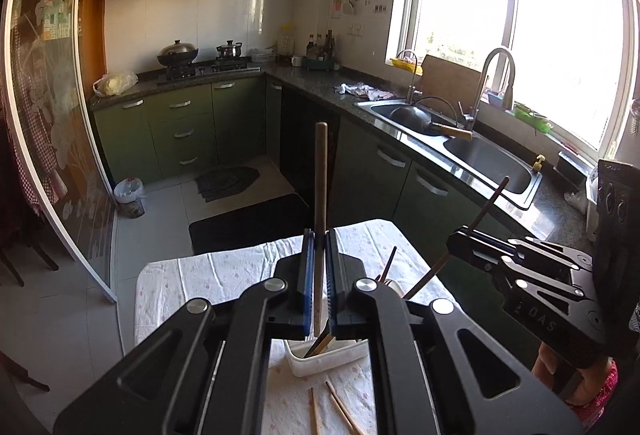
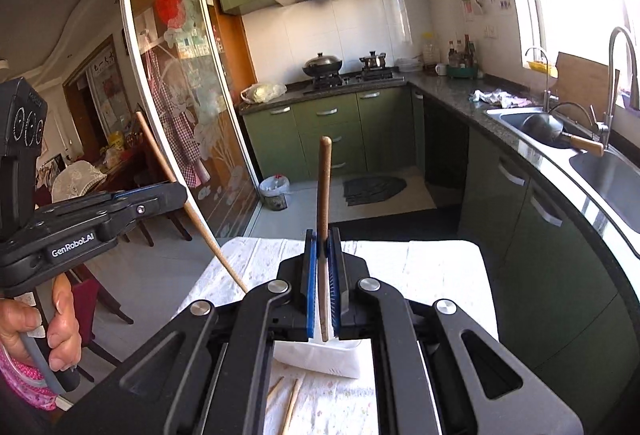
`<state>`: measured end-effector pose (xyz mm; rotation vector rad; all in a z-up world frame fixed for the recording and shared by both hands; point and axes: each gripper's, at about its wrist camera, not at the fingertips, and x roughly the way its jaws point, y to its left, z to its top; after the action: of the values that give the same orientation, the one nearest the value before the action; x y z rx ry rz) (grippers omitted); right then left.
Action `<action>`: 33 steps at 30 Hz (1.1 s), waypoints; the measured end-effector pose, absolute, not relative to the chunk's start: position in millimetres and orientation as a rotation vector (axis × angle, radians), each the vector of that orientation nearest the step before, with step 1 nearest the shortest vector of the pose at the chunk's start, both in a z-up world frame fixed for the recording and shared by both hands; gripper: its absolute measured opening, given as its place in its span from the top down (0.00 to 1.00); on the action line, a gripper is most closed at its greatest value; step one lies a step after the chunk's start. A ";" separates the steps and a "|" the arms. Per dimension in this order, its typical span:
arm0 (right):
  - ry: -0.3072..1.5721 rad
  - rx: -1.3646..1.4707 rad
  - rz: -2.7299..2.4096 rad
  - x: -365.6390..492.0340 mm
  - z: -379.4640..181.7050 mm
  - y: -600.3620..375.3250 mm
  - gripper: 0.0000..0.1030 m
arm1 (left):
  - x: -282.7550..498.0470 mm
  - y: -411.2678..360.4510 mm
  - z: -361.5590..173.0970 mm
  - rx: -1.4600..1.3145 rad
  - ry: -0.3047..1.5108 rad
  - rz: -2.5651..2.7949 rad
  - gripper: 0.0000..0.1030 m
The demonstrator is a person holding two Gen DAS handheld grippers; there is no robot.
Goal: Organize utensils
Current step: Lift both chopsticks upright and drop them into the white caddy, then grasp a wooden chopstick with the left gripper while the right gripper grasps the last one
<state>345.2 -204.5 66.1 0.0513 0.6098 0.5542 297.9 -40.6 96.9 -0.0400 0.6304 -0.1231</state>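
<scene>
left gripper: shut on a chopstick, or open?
Shut. In the left wrist view the left gripper has both blue pads pressed against a light wooden chopstick, which stands upright above the white container.

From my left wrist camera I look forward along the fingers, down over a cloth-covered table (image 1: 224,275) toward the sink (image 1: 460,139) and stove (image 1: 204,69). My right wrist camera faces the same way, close above the same table (image 2: 432,267). Both views share that kitchen corner; each catches the other device at its edge.
</scene>
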 end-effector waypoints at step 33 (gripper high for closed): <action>0.909 -0.092 0.564 237.9 -97.0 -217.5 0.63 | 243.9 -53.4 -165.9 -0.022 1.325 -0.118 0.67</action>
<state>237.9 -217.5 -97.0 -0.0924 0.9090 0.5641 243.9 -53.4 -165.9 -0.0216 1.3252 -0.1185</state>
